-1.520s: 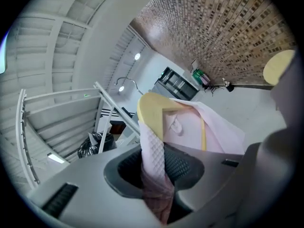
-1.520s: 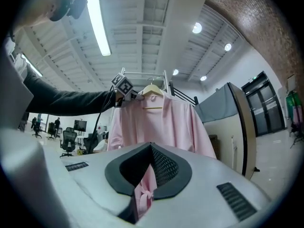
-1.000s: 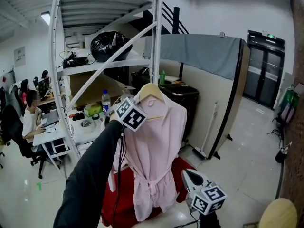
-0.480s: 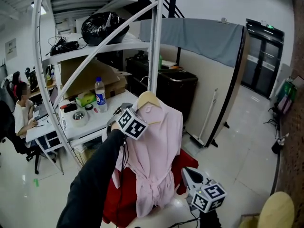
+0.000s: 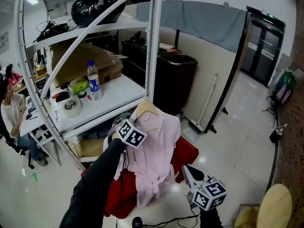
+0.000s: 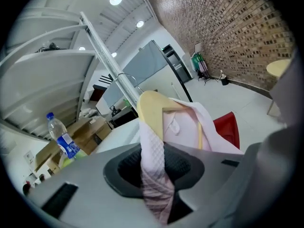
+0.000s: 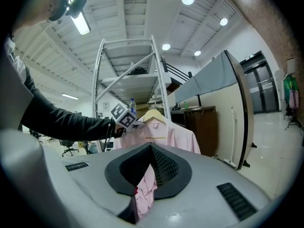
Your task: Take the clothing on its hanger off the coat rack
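Note:
A pink robe (image 5: 154, 156) hangs on a wooden hanger (image 5: 145, 110) just in front of the white rack post (image 5: 153, 46). My left gripper (image 5: 131, 133) is shut on the robe's shoulder fabric (image 6: 153, 170) right below the hanger's end (image 6: 151, 109). The wire hook (image 6: 126, 77) stands free in front of the post. The robe's lower part bunches on a red cloth (image 5: 186, 151). My right gripper (image 5: 188, 174) is low and to the right of the robe, apart from it. Its jaws stand slightly apart with nothing between them, and the robe (image 7: 164, 134) shows beyond them.
The rack's white shelf (image 5: 111, 101) carries a water bottle (image 5: 93, 80), tape and boxes; a black bin bag (image 5: 92, 6) sits higher up. Behind stand a dark cabinet (image 5: 178, 80) and a grey-topped partition (image 5: 218, 65). A person (image 5: 10, 106) sits far left. Cables lie on the floor.
My left gripper has lowered the hanger and robe, so the robe's hem now bunches on the red cloth. The view has tilted down. The right gripper has hardly moved.

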A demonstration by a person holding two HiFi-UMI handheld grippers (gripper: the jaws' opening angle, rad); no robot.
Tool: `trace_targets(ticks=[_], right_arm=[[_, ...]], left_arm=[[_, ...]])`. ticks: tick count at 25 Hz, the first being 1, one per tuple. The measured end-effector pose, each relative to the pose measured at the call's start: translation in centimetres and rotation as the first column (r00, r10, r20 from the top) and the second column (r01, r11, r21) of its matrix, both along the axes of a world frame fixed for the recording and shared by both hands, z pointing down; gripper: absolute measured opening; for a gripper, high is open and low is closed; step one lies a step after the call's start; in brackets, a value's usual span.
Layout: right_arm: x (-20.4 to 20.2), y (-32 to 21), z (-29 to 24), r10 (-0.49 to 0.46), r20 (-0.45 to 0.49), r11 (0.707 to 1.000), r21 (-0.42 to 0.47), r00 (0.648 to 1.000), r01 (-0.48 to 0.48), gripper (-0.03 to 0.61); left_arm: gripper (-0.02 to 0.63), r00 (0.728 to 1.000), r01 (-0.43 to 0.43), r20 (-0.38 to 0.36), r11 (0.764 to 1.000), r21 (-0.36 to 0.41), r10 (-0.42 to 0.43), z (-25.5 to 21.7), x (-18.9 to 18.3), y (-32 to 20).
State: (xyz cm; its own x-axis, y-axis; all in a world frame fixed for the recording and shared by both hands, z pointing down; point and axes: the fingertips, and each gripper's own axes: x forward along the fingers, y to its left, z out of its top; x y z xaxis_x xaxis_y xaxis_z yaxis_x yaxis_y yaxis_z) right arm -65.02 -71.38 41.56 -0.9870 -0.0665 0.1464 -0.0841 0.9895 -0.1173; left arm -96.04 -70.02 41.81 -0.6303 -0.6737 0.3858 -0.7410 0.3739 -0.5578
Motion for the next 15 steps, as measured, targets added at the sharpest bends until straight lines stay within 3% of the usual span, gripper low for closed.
trace_targets(ticks=[8,15], right_arm=[[-2.2,-1.8,4.0,0.026,-0.051,0.999,-0.034,0.998,-0.028,-0.021],[-3.6,-3.0,7.3,0.061,-0.106,0.996,-0.055,0.992,-0.067,-0.021]], left_arm=[[0.121,0.988,-0.013,-0.154,0.997,-0.082,0.000,11.5,-1.7,-1.2],[0.120,0.947,-0.050,-0.321,0.992,-0.113,0.011,20.7,-1.9,-2.1]])
